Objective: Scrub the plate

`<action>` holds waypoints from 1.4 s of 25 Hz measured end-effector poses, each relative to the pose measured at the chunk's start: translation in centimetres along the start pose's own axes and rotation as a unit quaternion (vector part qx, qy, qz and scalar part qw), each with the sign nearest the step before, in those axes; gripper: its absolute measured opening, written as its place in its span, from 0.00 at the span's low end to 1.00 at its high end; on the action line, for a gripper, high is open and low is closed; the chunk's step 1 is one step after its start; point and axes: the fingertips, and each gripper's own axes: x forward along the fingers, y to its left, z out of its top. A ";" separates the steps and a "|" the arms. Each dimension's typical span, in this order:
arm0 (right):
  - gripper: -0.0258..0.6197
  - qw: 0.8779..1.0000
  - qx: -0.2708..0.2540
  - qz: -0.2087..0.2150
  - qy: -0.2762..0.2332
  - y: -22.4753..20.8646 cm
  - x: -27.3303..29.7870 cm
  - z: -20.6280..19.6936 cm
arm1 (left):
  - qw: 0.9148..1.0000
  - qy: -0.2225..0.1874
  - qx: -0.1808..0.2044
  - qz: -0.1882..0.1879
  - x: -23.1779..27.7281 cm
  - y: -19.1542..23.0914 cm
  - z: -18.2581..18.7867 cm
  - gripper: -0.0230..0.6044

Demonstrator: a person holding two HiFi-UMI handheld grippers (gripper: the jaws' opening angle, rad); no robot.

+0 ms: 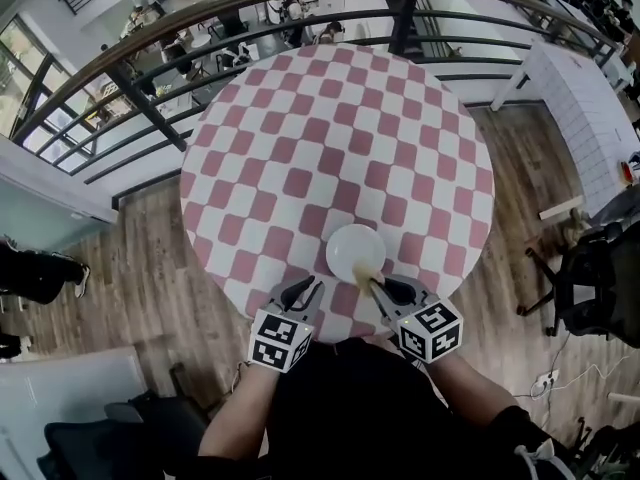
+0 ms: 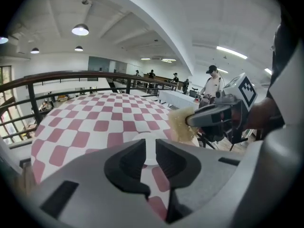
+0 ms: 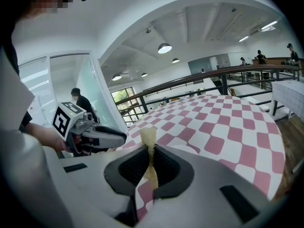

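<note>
A white plate lies on the near side of a round table with a pink and white checked cloth. My right gripper is shut on a yellowish sponge, which hangs at the plate's near edge. In the right gripper view the sponge stands pinched between the jaws of the right gripper. My left gripper hovers just left of the plate, jaws a little apart with nothing in them. In the left gripper view the plate shows through the narrow gap of the left gripper, beside the sponge.
A dark curved railing runs round the table's far side, with a lower floor beyond it. A white brick counter and a black chair stand to the right on the wooden floor. People stand far off in both gripper views.
</note>
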 end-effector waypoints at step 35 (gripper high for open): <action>0.09 0.969 -0.038 -0.048 0.238 -6.6 15.1 -6.5 | 0.978 0.170 -0.063 -0.101 11.0 5.5 -8.1 0.23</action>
